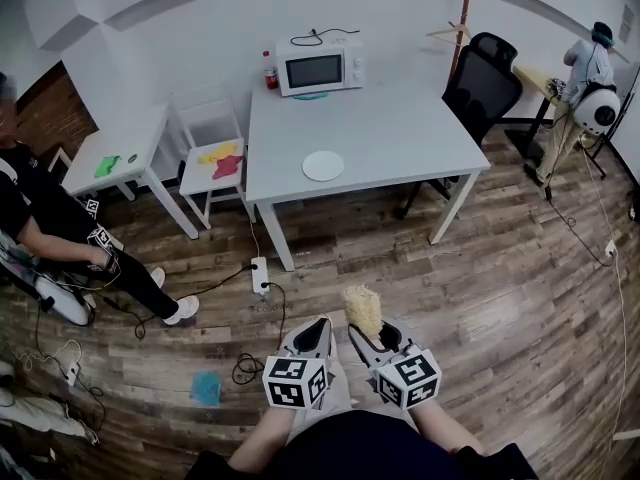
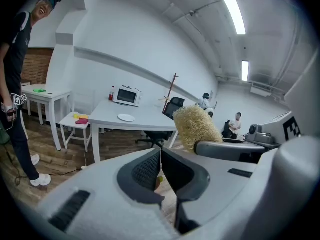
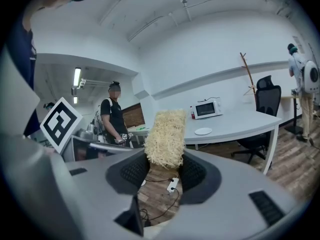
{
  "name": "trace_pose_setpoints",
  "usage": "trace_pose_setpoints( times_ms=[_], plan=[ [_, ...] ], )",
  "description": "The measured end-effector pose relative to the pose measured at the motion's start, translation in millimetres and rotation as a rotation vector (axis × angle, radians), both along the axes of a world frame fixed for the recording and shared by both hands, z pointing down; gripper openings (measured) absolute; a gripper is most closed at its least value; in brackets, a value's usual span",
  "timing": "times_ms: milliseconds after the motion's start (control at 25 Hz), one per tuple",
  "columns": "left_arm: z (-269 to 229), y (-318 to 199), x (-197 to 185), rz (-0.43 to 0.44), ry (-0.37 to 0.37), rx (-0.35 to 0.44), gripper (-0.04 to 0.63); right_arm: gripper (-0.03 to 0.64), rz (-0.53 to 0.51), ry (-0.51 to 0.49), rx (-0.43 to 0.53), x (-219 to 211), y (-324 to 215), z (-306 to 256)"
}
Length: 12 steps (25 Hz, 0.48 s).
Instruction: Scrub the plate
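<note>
Scrubber (image 1: 363,309) carried; plate (image 1: 323,165) waits on the bench (image 1: 400,138).
Right tool (image 1: 372,333) pinches only the scrubber's base (left tool (image 1: 318,328) closed, empty) — hard strokes may lever it loose or skid the plate.

We record one white table (image 1: 400,138): on it a plate (image 1: 322,166), plus microwave (image 1: 318,68) and bottle (image 1: 269,71) at its far edge.

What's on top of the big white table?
A microwave with a cable on it, a red bottle beside it, and a round white plate nearer the front edge. Anything behind the microwave is hidden.
</note>
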<state>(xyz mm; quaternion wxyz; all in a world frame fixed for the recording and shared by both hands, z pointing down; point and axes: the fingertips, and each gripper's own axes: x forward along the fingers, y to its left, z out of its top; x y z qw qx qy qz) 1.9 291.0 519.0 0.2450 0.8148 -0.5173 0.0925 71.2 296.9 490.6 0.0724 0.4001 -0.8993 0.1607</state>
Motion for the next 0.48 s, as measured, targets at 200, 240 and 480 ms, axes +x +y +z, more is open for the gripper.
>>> trace_pose_setpoints(
  times_ms=[200,240,480],
  plan=[
    [5,-45,-6,-0.015,0.006,-0.013,0.023,0.170,0.014,0.005,-0.020,2,-39,5],
    [4,-56,-6,-0.011,0.006,-0.011,0.023,0.170,0.017,0.006,-0.025,4,-48,6],
    [1,-127,-13,0.010,0.009,0.007,0.023,0.170,0.049,0.004,-0.033,0,-117,7]
  ],
)
